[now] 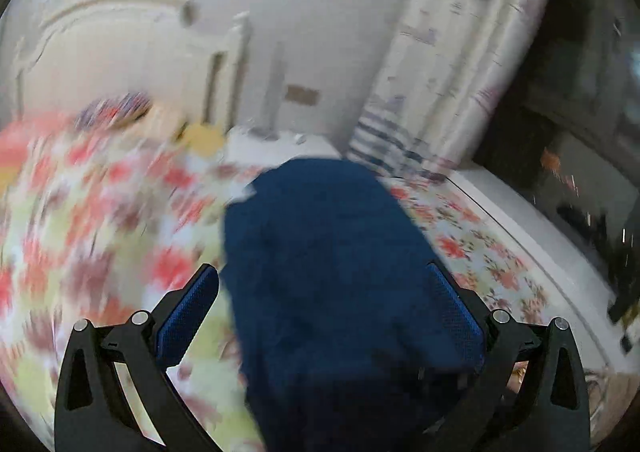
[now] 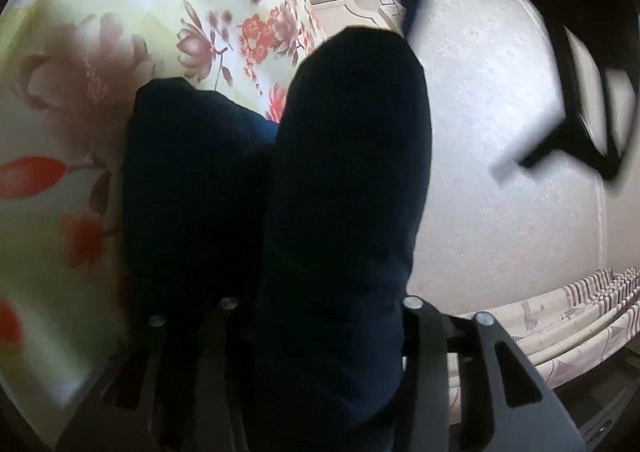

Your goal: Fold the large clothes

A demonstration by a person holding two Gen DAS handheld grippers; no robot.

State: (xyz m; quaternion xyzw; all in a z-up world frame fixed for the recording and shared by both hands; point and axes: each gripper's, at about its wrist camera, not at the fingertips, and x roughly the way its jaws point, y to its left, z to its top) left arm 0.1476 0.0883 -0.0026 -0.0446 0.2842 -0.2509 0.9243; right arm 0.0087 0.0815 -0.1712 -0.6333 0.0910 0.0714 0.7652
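Observation:
A dark blue garment (image 1: 332, 272) bulges up between the fingers of my left gripper (image 1: 320, 268), above a floral bed sheet (image 1: 480, 252). The jaws stand wide open: the cloth lies against the right blue pad, and a gap shows at the left pad (image 1: 188, 316). In the right wrist view the same garment (image 2: 344, 172) drapes in two dark lumps over my right gripper (image 2: 316, 292) and hides its pads. The left gripper's black frame (image 2: 576, 132) is blurred at the upper right. Much of the left wrist view is smeared.
The floral sheet (image 2: 200, 12) covers a bed with a white edge (image 1: 520, 224). A patterned curtain (image 1: 460, 52) hangs beyond the bed, beside dark furniture (image 1: 580, 132). A white headboard (image 1: 100, 52) stands at the far left, and a pale textured wall (image 2: 500, 192) fills the right.

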